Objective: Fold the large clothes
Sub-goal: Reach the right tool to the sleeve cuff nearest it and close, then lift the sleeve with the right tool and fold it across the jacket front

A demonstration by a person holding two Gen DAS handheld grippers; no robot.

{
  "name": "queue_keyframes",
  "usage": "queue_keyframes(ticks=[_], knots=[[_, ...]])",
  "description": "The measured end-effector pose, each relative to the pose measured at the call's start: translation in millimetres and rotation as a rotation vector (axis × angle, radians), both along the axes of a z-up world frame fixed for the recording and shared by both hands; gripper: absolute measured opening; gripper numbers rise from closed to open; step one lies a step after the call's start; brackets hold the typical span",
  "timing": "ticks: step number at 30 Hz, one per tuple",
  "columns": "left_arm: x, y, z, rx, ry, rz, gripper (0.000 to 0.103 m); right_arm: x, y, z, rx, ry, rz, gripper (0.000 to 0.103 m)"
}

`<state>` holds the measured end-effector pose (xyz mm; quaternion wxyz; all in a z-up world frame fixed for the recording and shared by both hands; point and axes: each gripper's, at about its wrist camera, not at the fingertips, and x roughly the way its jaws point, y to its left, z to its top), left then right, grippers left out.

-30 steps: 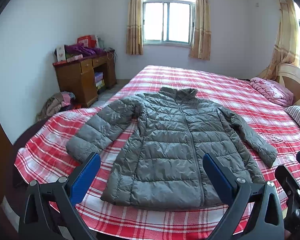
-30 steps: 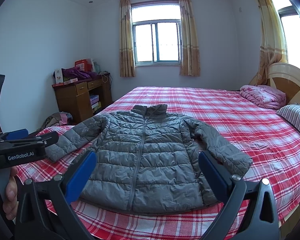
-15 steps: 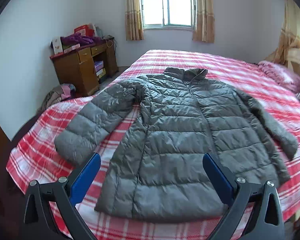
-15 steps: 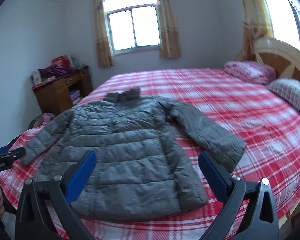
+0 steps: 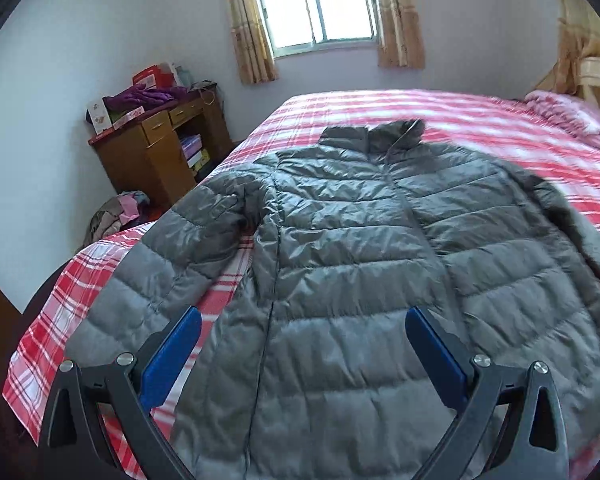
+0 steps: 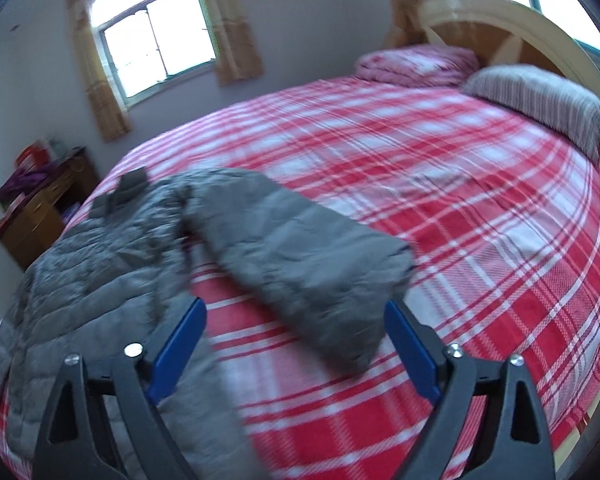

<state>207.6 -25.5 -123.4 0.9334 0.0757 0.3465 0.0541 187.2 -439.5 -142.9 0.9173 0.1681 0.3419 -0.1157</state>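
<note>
A grey quilted puffer jacket [image 5: 360, 264] lies flat, front up and zipped, on a red plaid bed [image 5: 480, 120], with both sleeves spread out. My left gripper [image 5: 303, 320] is open and empty, hovering over the jacket's lower left side near its left sleeve [image 5: 156, 264]. In the right wrist view my right gripper [image 6: 296, 312] is open and empty, just above the cuff end of the jacket's right sleeve [image 6: 300, 256]. The jacket's body [image 6: 88, 272] lies to the left there.
A wooden desk [image 5: 156, 148] piled with clothes and boxes stands by the left wall, with a clothes heap [image 5: 116, 216] on the floor. A striped pillow [image 6: 540, 100], a pink folded quilt [image 6: 416, 64] and the headboard [image 6: 520, 28] are at the bed's right end.
Both grippers have moved forward and down toward the jacket. The right one has swung right, over the right sleeve's cuff. Both stay open.
</note>
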Motion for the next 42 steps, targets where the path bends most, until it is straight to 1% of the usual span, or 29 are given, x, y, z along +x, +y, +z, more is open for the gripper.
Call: queue_keyframes(ticks=[2, 5, 8, 11, 13, 14, 16, 18, 21, 25, 27, 31, 35, 38, 42], knots=[[16.8, 1.7, -9.7, 0.009, 0.015, 0.018, 0.102, 9.4, -21.5, -10.6, 0.018, 0.024, -0.042, 0.089], [40.2, 6.9, -25.1, 0.018, 0.047, 0.05, 0.102, 18.3, -42.6, -22.7, 0.033, 0.051, -0.085, 0.086], [60.8, 13.0, -40.6, 0.008, 0.083, 0.087, 0.102, 29.4, -55.2, -33.2, 0.065, 0.073, -0.095, 0.083], [74.6, 16.9, -52.9, -0.003, 0.117, 0.116, 0.102, 39.0, -52.8, -42.0, 0.083, 0.093, -0.054, 0.069], [80.9, 17.2, -58.1, 0.008, 0.129, 0.122, 0.102, 43.9, -48.8, -46.8, 0.074, 0.103, -0.027, 0.046], [83.5, 17.6, -59.8, 0.022, 0.131, 0.124, 0.102, 45.8, -49.1, -48.7, 0.068, 0.105, -0.023, 0.043], [88.0, 20.5, -61.3, 0.049, 0.126, 0.132, 0.102, 45.8, -55.5, -49.8, 0.05, 0.103, -0.039, 0.029], [93.0, 27.3, -61.8, 0.051, 0.124, 0.141, 0.102, 45.2, -66.1, -47.6, 0.012, 0.105, -0.085, 0.027], [98.7, 39.0, -61.9, 0.055, 0.125, 0.16, 0.102, 46.6, -87.9, -45.1, 0.009, 0.105, -0.141, 0.023], [103.5, 49.2, -60.5, 0.038, 0.134, 0.159, 0.102, 54.8, -91.2, -35.4, -0.043, 0.097, -0.144, 0.021], [101.7, 50.2, -57.0, 0.033, 0.13, 0.152, 0.102, 56.7, -89.1, -29.1, -0.057, 0.076, -0.138, 0.021], [100.1, 50.1, -49.8, 0.043, 0.133, 0.145, 0.102, 64.4, -69.0, -5.2, -0.105, 0.008, -0.095, 0.021], [102.4, 55.7, -45.5, 0.004, 0.153, 0.143, 0.102, 74.3, -34.4, 22.7, -0.164, -0.049, -0.021, 0.02], [103.7, 58.9, -41.8, -0.019, 0.157, 0.138, 0.102, 85.3, -7.2, 39.2, -0.189, -0.076, 0.043, 0.02], [103.0, 61.0, -34.0, -0.038, 0.143, 0.128, 0.102, 101.1, 29.5, 51.8, -0.232, -0.097, 0.128, 0.02]])
